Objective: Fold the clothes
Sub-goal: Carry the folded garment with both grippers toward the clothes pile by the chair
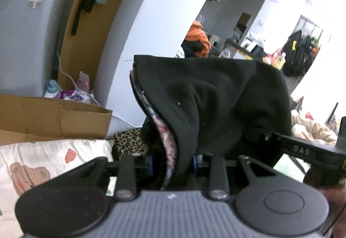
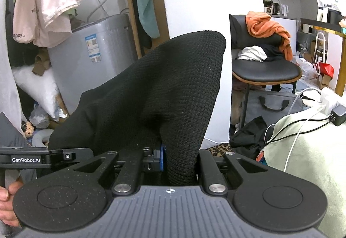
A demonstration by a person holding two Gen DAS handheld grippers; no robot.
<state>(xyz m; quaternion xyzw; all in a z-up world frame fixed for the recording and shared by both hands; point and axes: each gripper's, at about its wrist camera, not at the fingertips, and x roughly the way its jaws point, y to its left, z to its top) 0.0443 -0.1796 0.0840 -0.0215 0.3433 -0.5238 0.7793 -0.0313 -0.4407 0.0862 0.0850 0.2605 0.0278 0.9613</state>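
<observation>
Right now you have the black knit garment (image 1: 207,103) lifted in the air, both sets of fingers clenched on it: the left gripper (image 1: 173,162) pinches an edge showing a patterned lining, the right gripper (image 2: 179,162) another edge. Keep the cloth taut and level between your hands before lowering. Below lies a printed bed cover (image 1: 43,164); a washing machine (image 2: 95,51) and chair (image 2: 266,69) crowd the room.
</observation>
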